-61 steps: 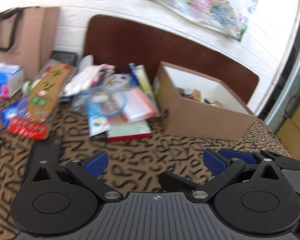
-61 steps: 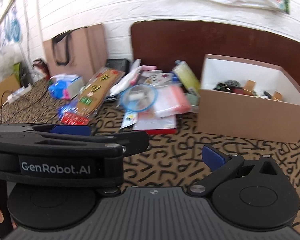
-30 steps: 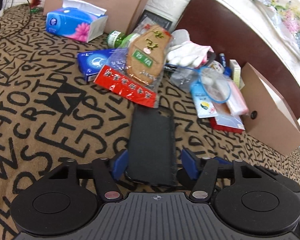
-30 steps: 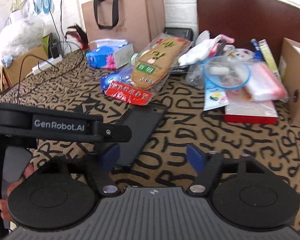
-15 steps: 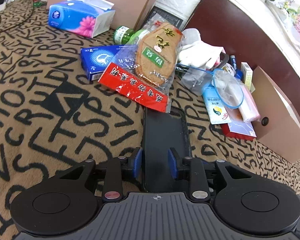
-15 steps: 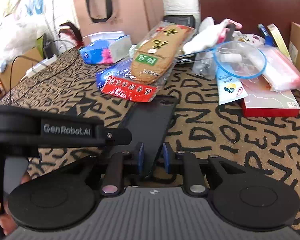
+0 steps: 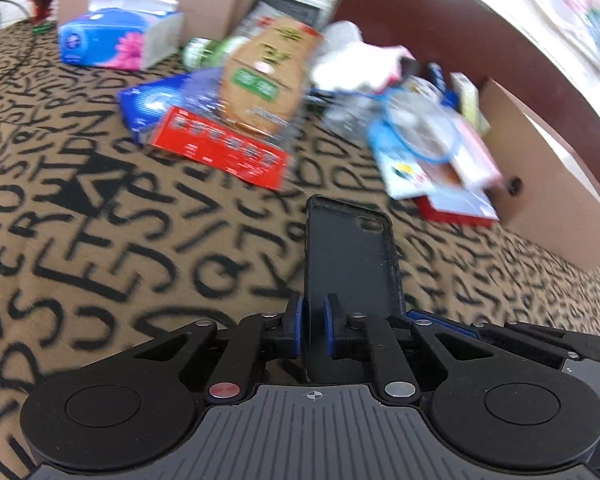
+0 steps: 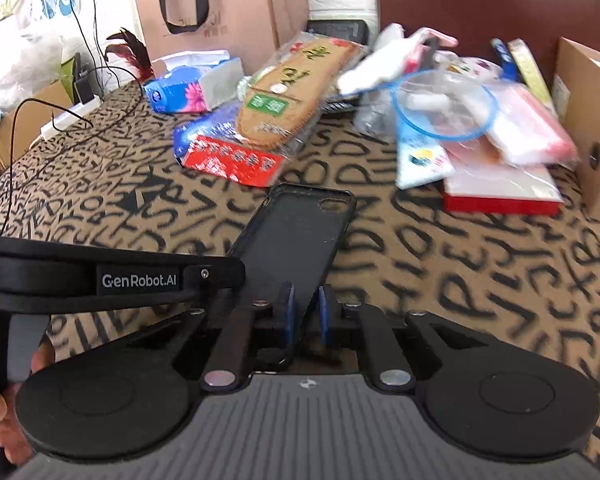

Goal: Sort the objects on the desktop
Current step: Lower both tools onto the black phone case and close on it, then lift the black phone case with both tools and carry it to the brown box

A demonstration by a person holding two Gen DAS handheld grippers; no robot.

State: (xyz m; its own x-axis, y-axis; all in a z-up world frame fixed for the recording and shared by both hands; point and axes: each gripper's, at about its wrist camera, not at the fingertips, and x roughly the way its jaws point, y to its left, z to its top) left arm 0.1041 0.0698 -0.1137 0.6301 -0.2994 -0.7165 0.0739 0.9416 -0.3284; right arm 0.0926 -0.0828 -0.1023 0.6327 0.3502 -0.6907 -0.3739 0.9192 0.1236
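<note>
The black phone case lies open side up at lower centre of the frame on the letter-patterned worktop. Both the left hand-held gripper and the right hand-held gripper have just been closing and are now clamped on its near side walls. Lift evenly, level, towards the cardboard box at right.

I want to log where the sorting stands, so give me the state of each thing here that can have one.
Black phone case: hollow side up, near end gripped by both grippers.
Left gripper: just closed, shut on the case's left edge.
Right gripper: just closed, shut on the case's right edge.
Brown cardboard box: open-topped.
Blue tissue box: opened, tissue sticking out.
</note>
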